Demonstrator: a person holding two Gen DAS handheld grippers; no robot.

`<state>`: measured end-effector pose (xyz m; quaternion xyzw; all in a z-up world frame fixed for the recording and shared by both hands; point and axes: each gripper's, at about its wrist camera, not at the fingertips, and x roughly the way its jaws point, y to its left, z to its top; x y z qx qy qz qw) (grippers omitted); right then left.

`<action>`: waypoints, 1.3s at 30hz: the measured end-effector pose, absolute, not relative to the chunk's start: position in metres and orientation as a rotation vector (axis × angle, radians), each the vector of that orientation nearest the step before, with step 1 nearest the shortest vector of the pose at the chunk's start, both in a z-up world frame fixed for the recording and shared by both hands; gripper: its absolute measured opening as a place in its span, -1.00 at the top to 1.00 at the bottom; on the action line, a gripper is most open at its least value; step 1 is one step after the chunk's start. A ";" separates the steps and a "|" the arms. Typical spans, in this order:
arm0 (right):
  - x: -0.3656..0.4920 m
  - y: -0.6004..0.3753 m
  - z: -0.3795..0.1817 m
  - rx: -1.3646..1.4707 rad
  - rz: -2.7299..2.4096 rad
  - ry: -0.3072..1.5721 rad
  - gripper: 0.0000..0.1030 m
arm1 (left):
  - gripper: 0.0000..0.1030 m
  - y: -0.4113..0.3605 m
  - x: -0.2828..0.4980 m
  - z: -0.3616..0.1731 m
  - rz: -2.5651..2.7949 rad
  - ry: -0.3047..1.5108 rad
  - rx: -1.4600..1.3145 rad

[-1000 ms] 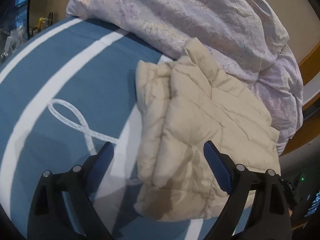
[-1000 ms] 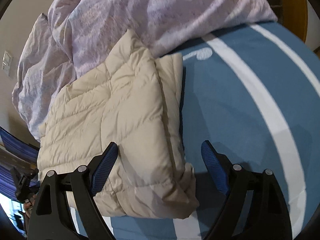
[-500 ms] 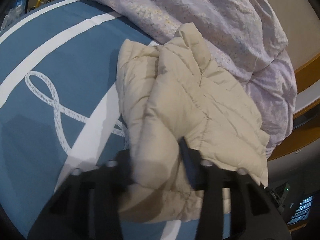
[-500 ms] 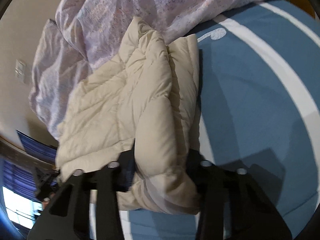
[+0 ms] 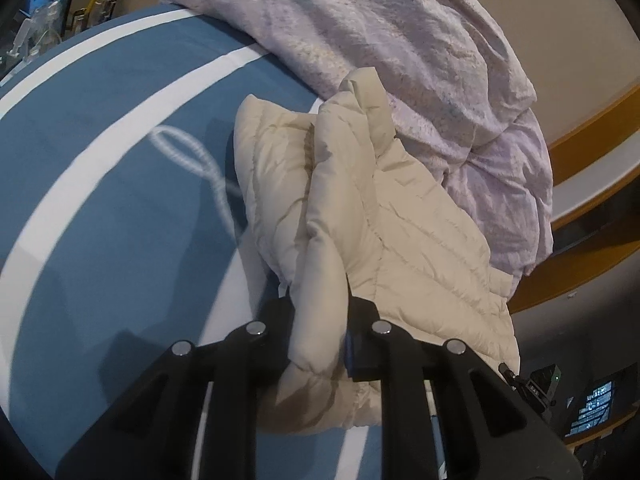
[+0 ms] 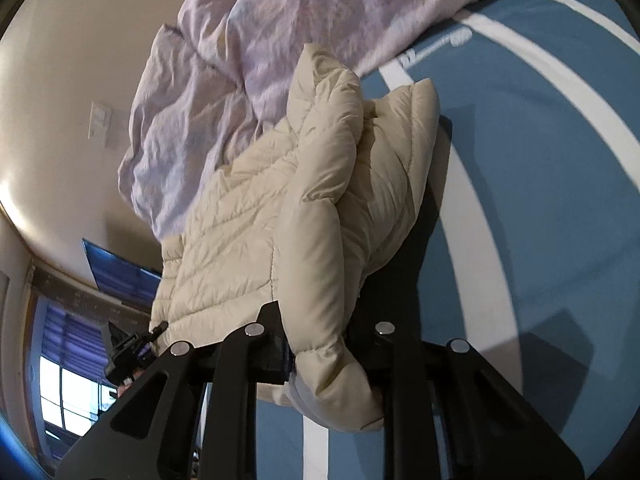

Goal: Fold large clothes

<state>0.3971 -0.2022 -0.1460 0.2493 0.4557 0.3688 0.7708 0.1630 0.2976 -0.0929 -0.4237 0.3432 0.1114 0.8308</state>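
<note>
A folded cream quilted puffer jacket [image 5: 360,216] lies on a blue bedspread [image 5: 100,208] with white stripes. My left gripper [image 5: 320,336] is closing its jaws on a thick fold at the jacket's near edge, and the padding bulges between the pads. In the right wrist view the same jacket [image 6: 280,208] is lifted off the bed at its near end. My right gripper [image 6: 320,344] is closing on another bunched fold of it. The other gripper's tip [image 6: 128,348] shows at the jacket's far corner.
A crumpled lilac duvet [image 5: 420,60] is heaped behind the jacket against a beige wall. A wooden bed frame [image 5: 592,128] runs along the right. A wall switch [image 6: 98,124], a dark screen [image 6: 120,276] and a bright window [image 6: 68,380] lie to the left.
Both grippers went from wide open around the jacket's near edge to clamped on folds of it. The jacket bunched up and its near end rose off the bedspread.
</note>
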 end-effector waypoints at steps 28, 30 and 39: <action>0.307 -0.077 -0.083 0.002 0.599 0.721 -0.13 | -0.51 0.298 0.139 -0.114 0.356 0.791 -0.876; 0.299 -0.060 -0.088 -0.034 0.615 0.714 -0.13 | -0.51 0.295 0.141 -0.115 0.358 0.788 -0.868; 0.283 -0.015 -0.119 -0.152 0.568 0.674 -0.13 | -0.10 0.289 0.144 -0.120 0.345 0.745 -0.897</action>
